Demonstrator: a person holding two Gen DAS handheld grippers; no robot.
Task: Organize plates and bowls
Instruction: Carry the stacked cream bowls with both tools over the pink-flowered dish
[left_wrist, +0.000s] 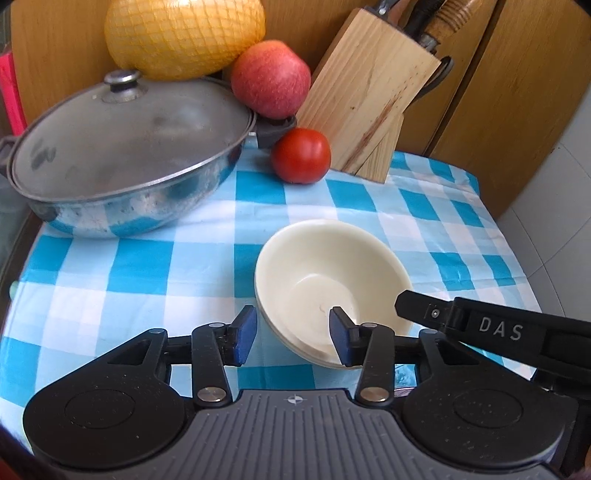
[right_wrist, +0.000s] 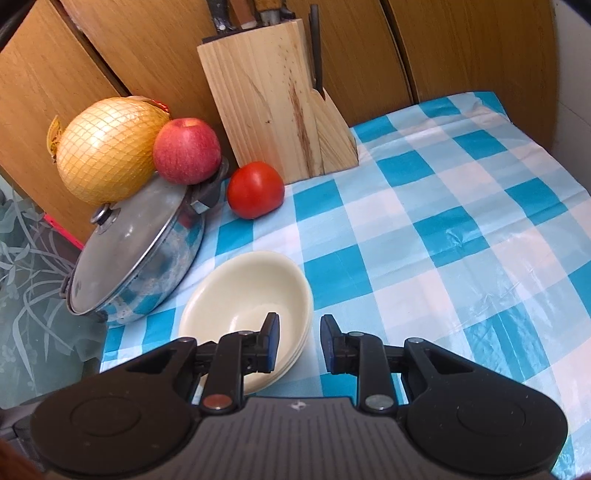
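Nearest us, our left gripper (left_wrist: 293, 334) stands with its blue pads parted across the near rim of the cream bowls (left_wrist: 328, 280) — one pad outside the wall, one inside, and neither visibly pressing on it. We see at least two bowls nested in a stack, resting on the blue-and-white checked cloth (left_wrist: 129, 266). Our right gripper (right_wrist: 299, 341) straddles the same stack's rim from the other side, its jaws at a narrow gap, the left pad over the bowl's inside and the right pad outside above the cloth; from the left wrist view one of its black fingers (left_wrist: 417, 306) reaches to the rim's right edge, though we cannot tell whether it touches. Behind the bowls to the left sits a lidded steel pan (left_wrist: 125, 155), with a red tomato (left_wrist: 301, 155) just beside its handle. A red apple (left_wrist: 271, 77) rests above that handle, touching a netted yellow pomelo (left_wrist: 184, 33). A wooden knife block (left_wrist: 369, 99) stands tilted — right of the tomato — against the wood panels.
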